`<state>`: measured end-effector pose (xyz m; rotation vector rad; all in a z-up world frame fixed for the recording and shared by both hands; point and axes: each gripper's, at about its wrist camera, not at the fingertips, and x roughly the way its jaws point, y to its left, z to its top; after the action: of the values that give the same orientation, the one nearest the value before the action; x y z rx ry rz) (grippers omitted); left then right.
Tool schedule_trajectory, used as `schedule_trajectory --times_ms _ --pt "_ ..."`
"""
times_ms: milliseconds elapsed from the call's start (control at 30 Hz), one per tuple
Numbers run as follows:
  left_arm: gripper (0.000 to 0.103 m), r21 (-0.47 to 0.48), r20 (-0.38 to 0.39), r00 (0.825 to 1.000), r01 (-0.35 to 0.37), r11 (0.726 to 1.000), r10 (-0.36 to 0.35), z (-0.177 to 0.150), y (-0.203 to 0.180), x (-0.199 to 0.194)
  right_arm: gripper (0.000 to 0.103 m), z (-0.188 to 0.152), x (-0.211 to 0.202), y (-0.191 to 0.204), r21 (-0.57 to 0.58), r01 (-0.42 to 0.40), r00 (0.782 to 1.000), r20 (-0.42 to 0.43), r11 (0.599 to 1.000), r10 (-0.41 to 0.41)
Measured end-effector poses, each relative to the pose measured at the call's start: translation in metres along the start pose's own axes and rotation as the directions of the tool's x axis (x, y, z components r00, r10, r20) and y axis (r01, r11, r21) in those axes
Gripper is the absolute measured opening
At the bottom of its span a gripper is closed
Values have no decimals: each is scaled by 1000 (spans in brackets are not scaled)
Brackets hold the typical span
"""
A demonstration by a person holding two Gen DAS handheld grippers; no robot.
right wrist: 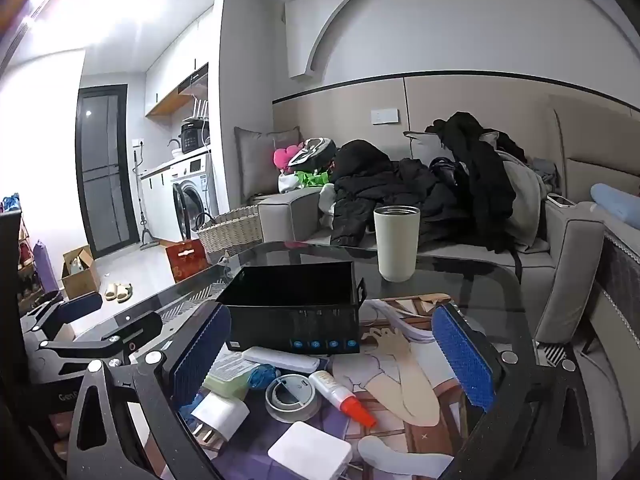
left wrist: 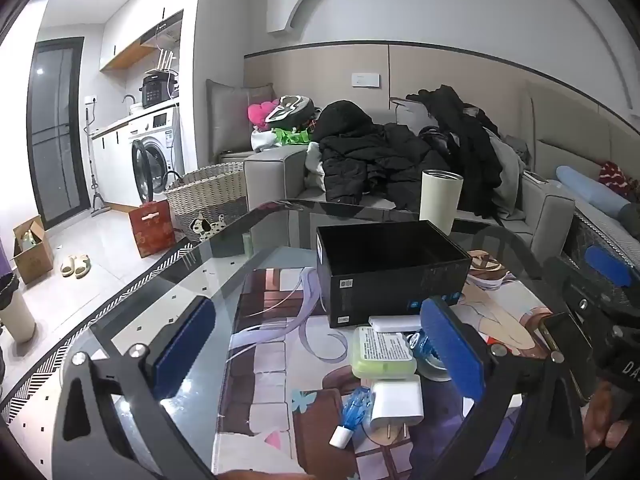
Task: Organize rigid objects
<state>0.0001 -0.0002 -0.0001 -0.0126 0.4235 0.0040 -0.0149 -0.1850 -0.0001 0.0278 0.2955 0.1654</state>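
The small things lie in a loose group on the glass counter (right wrist: pixel 460 276), just in front of the open black box (right wrist: pixel 292 300). The white charger (right wrist: pixel 220 414) is stiff and probably light; its flat sides seem the best place to hold it, not the metal prongs. The glue tube (right wrist: pixel 340 394) with the orange cap is round and may slip, so the middle of its body looks safest. The green case (left wrist: pixel 382 350) is flat, with a printed label on top. The left gripper (left wrist: pixel 316 344) and the right gripper (right wrist: pixel 340 356) both have their jaws spread wide, with nothing grasped.
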Motion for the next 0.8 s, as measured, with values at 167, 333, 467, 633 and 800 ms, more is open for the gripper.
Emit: schedule_trajectory --times_ms 167,333,467,633,800 --pt "103 -8 8 1000 3 1000 -3 0 0 -1 102 0 1 0 -5 1 1000 -7 1000 -1" --pt "103 -7 8 1000 0 1000 0 -1 1 -2 102 -2 3 4 -13 -3 1000 -10 1000 3" --pt "103 -14 6 1000 4 1000 -4 0 2 -2 102 -4 4 4 -15 -2 1000 -12 1000 2" --pt "103 -15 6 1000 4 1000 -3 1 2 -3 102 -3 4 3 -11 -5 1000 -15 1000 5" --pt "103 -13 6 1000 2 1000 -2 1 2 -3 102 -2 7 4 -8 -4 1000 -15 1000 4"
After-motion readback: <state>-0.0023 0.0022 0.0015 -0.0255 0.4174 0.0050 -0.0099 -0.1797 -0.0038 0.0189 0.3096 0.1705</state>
